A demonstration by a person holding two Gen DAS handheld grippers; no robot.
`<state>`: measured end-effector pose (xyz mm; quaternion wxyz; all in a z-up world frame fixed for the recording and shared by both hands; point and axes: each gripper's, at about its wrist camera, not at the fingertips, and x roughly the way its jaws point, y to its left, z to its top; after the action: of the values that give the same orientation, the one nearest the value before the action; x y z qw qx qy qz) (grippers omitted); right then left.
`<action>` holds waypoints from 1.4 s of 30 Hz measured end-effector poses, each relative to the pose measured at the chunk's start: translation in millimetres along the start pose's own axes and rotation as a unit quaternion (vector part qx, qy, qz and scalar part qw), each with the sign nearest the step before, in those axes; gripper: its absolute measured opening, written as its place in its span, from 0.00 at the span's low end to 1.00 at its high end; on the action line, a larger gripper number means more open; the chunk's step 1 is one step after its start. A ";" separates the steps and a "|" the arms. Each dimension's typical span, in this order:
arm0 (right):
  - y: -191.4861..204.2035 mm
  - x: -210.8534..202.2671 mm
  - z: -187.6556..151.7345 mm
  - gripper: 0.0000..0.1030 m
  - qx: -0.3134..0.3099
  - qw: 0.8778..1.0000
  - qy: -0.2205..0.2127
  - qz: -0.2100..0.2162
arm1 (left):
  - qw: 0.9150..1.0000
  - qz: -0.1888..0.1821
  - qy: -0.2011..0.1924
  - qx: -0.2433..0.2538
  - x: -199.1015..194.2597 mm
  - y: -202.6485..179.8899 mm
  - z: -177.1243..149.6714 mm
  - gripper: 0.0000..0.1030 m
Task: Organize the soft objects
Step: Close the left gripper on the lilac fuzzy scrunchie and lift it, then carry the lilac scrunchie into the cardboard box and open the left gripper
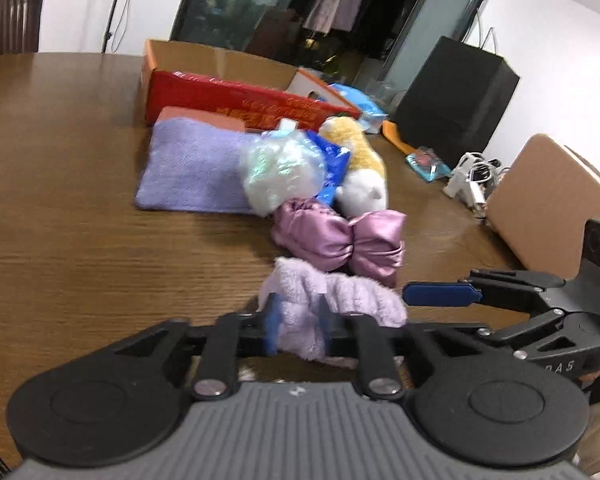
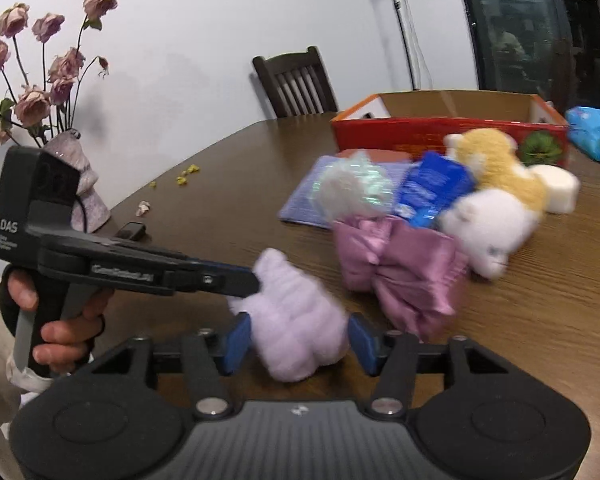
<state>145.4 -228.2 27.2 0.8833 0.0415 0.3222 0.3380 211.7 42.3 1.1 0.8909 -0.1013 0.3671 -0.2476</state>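
Lilac fleece cloth (image 2: 296, 320) is bracketed by both grippers: left gripper (image 1: 298, 326) is pinched on its end, right gripper (image 2: 300, 338) is spread around it, long axis crosswise to the right one.

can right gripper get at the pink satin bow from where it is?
Probably not directly: the right gripper straddles the fluffy lilac cloth, also pinched by the left gripper. The satin bow lies just beyond it.

fluffy lilac cloth (image 1: 332, 304) bunched at table's near edge; satin pink bow (image 1: 340, 240) just behind; then iridescent puff (image 1: 282, 172), blue packet (image 1: 334, 168), yellow-white plush (image 1: 364, 168), purple towel (image 1: 192, 168) lying flat.
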 end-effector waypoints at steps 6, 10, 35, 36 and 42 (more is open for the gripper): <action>-17.6 -10.7 -8.0 0.57 0.119 0.992 -0.042 -0.004 | 1.000 0.022 0.000 0.000 13.1 1.6 10.1 0.41; -15.7 15.5 -18.4 0.29 0.157 0.987 -0.034 -0.021 | 1.000 0.022 0.017 0.002 20.2 -1.9 7.4 0.20; -32.0 -62.2 135.9 0.21 0.047 0.993 -0.104 0.018 | 0.969 0.201 -0.042 0.139 -24.9 -169.9 164.1 0.17; -33.8 -57.7 138.3 0.21 0.046 0.994 -0.101 0.018 | 0.969 0.200 -0.042 0.142 -26.3 -168.6 168.4 0.17; -40.1 -41.9 153.2 0.21 0.071 0.992 -0.094 0.047 | 0.976 0.185 -0.034 0.112 -24.7 -138.5 190.0 0.18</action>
<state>236.1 -263.0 159.1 0.8876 0.1507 0.2583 0.3503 279.7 -64.0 201.0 0.9389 0.0602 0.3192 -0.1141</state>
